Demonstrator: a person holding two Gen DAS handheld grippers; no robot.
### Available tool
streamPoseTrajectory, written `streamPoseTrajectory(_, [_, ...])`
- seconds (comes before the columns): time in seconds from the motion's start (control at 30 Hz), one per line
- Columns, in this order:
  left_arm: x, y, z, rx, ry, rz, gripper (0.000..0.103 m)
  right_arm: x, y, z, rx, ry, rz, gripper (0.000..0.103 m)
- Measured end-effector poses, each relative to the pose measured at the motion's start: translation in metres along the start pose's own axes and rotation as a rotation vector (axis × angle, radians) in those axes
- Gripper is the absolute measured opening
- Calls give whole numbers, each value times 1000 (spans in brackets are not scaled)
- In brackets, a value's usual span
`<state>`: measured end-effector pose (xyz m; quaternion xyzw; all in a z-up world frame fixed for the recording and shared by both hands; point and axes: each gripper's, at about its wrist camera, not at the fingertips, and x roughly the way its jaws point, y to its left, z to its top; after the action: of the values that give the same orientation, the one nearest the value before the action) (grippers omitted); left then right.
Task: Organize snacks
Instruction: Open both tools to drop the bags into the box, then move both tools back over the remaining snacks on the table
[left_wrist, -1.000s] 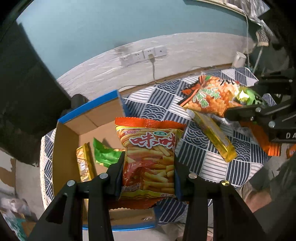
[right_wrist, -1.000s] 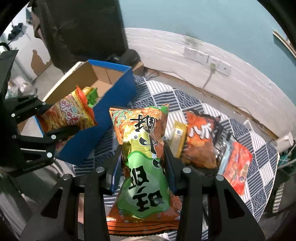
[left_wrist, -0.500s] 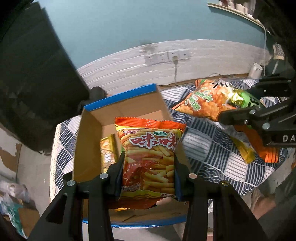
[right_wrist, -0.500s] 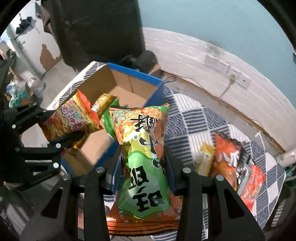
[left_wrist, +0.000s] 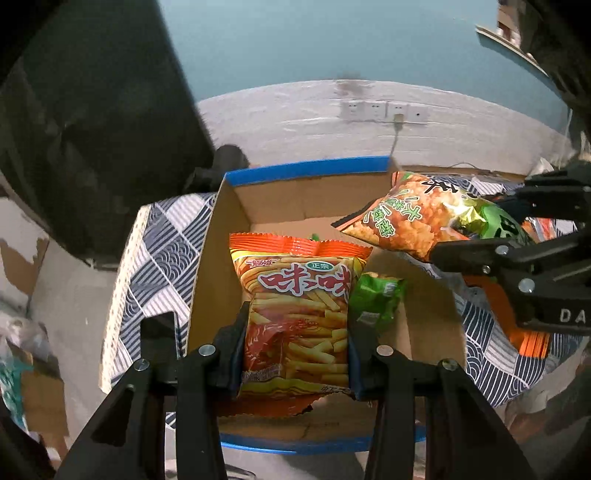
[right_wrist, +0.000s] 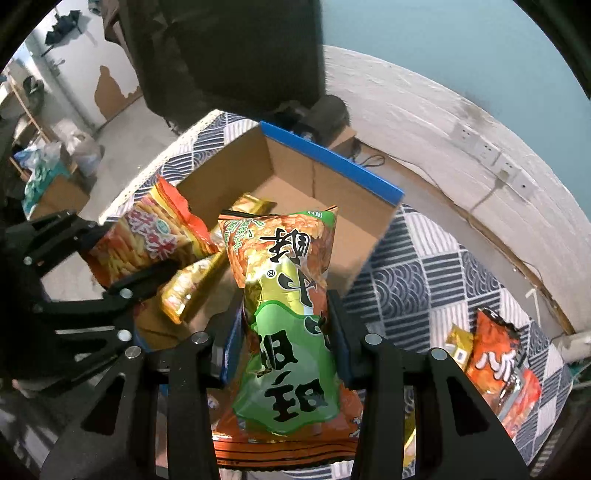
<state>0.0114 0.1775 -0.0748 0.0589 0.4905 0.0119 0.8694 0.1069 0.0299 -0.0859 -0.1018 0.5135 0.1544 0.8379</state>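
Over cardboard box (left_wrist: 229, 229): fries bag (left_wrist: 295, 317) pinched betw. left gripper (left_wrist: 295, 339) pads, hanging above box floor, green pack (left_wrist: 375, 299) just beside. Right gripper (right_wrist: 286, 332) clamped on orange-green bag (right_wrist: 288, 306), at box's near-right rim.

Risks:
- both bags converge on same spot; collision likely, grips may slip.
- right bag could snag blue edge, land on cloth (right_wrist: 424, 273).

Vs 1 s ago: both grippers shifted from table to over box; grips unchanged.
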Motion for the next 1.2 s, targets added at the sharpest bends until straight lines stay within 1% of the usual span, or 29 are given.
streamPoseTrajectory(0.13, [3,11,0,-29,-1,7,44,11,5,4,-1,17,7,41])
streamPoseTrajectory(0.27, [5,21,-1,-64,11,16,45,16,10,10,10,13,44,43])
streamPoseTrajectory(0.3, [5,23,-1,-72,12,14,47,16,10,11,10,15,49,43])
streamPoseTrajectory(0.37, [6,26,-1,-86,13,18,55,13,11,12,2,3,43,51])
streamPoseTrajectory(0.4, [6,28,0,-91,14,29,62,11,11,12,-2,-5,38,54])
streamPoseTrajectory(0.43, [5,29,0,-94,11,35,64,7,11,11,-7,-16,28,57])
streamPoseTrajectory(0.53, [0,30,2,-99,-1,35,64,-1,8,9,-2,-26,11,58])
streamPoseTrajectory(0.67, [-10,21,5,-57,-26,32,64,-10,4,4,-22,-38,-28,59])
streamPoseTrajectory(0.73, [-14,16,6,-33,-35,33,65,-14,0,0,-24,-36,-28,60])
streamPoseTrajectory(0.83, [-17,8,8,-16,-41,24,65,-20,-10,-9,-20,-38,-30,60])
streamPoseTrajectory(0.97, [-20,-6,12,15,-42,21,65,-29,-25,-24,-14,-35,-68,61])
streamPoseTrajectory(1.2, [-24,-44,21,75,-38,-33,66,-47,-58,-52,12,-39,-115,65])
